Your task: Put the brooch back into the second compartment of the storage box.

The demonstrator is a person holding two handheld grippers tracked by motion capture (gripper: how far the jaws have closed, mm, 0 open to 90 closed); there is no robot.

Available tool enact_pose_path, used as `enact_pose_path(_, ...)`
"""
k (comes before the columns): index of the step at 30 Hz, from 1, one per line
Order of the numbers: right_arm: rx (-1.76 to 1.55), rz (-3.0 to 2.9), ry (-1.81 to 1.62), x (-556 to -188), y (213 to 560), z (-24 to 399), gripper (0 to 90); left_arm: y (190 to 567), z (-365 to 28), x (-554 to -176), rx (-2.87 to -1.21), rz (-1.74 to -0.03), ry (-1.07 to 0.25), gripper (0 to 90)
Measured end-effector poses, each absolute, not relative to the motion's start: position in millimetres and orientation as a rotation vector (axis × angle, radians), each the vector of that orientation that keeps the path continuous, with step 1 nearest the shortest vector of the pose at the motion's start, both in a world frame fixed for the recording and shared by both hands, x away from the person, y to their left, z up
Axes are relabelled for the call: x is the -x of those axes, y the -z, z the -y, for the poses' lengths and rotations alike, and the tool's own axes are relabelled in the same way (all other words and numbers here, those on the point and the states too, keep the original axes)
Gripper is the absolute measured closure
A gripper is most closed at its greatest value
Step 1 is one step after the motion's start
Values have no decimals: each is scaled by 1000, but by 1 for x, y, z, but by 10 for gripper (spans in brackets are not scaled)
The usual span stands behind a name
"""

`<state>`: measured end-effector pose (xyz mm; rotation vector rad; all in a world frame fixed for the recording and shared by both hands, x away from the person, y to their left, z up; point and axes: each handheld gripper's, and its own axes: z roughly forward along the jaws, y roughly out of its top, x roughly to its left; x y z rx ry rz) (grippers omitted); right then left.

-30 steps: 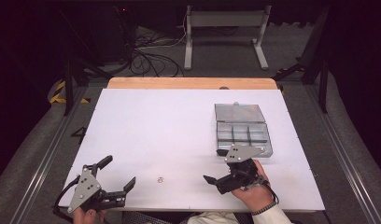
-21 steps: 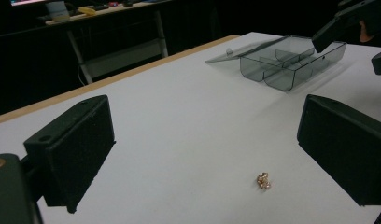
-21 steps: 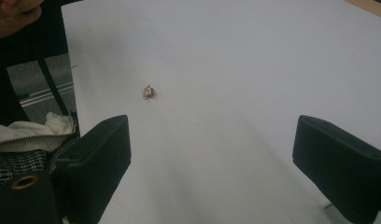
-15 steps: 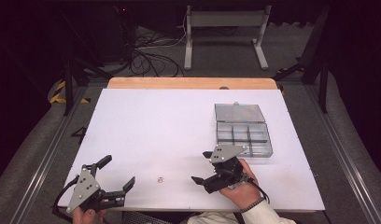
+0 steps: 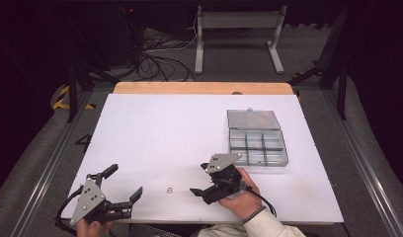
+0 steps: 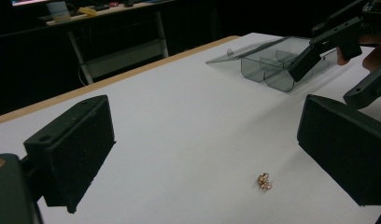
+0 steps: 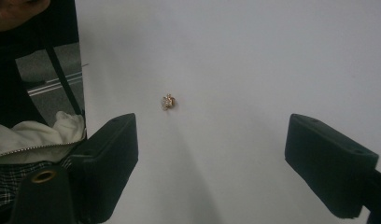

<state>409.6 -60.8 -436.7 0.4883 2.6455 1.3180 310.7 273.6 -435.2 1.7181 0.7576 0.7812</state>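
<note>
A tiny gold-coloured trinket point(image 5: 170, 189) lies on the white table point(image 5: 160, 128) near its front edge; it also appears in the left gripper view point(image 6: 264, 181) and the right gripper view point(image 7: 168, 101). My right gripper point(image 5: 199, 178) hovers just right of it, pointing left. Its jaws point(image 7: 212, 163) are open with nothing between them and have just been closing a little. The trinket lies ahead of the jaws, toward the left one. My left gripper point(image 5: 125, 180) rests at the front left, open and empty point(image 6: 207, 149), with the trinket ahead of it.
A clear grey compartment box point(image 5: 258, 146) with its lid folded back sits at the right of the table, behind my right hand point(image 5: 241, 197); it is also in the left gripper view point(image 6: 272, 65). A wooden strip point(image 5: 204, 88) edges the far side.
My right gripper has slid left from beside the box toward the trinket. The left gripper has stayed put.
</note>
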Motion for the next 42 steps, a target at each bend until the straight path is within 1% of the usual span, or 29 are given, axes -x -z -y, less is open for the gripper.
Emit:
enact_pose_path(11,-466,-2687,-1299,-413,444,37,233,435,-274,-311,-1720,-758,-782,45)
enact_pose_path(28,-423,-2744,-1269,-416,459,3,317,435,-274,-311,-1719,-753,-781,46)
enact_pose_path(42,-418,-2777,-1264,-419,471,-14,334,435,-273,-310,-1724,-751,-777,46)
